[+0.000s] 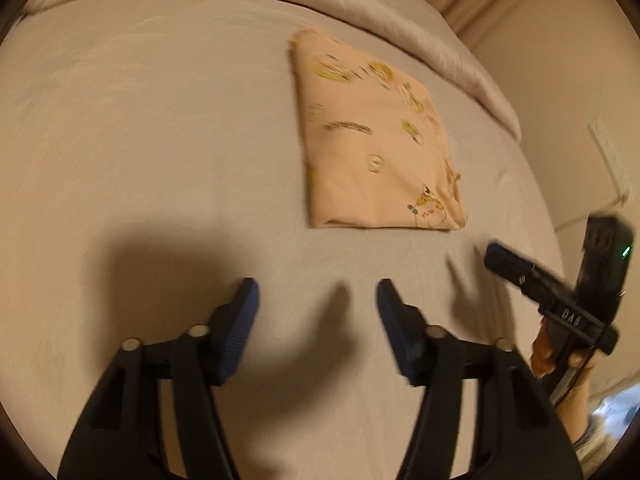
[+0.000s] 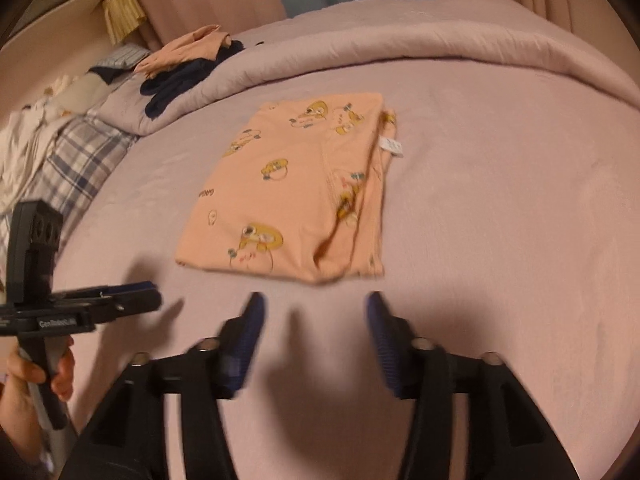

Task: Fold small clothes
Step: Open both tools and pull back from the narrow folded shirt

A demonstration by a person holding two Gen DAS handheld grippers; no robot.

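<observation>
A small peach garment with yellow cartoon prints [image 1: 372, 148] [image 2: 296, 188] lies folded into a flat rectangle on the bed sheet [image 1: 160, 140] [image 2: 500, 200]. A white label [image 2: 390, 146] sticks out at its right edge. My left gripper [image 1: 318, 300] hangs open over bare sheet, short of the garment's near edge and to its left, with nothing between its blue pads. My right gripper [image 2: 314, 312] is open too, just short of the garment's near fold, empty. Each gripper shows in the other's view, held by a hand: the right gripper [image 1: 520, 272] and the left gripper [image 2: 132, 300].
A rolled duvet [image 2: 440, 48] runs along the far side of the bed. On it at the back left lie a peach garment [image 2: 188, 50] and dark clothes [image 2: 176, 80]. A plaid cloth [image 2: 76, 160] and light clothes [image 2: 24, 136] sit at the left edge. Curtains hang behind.
</observation>
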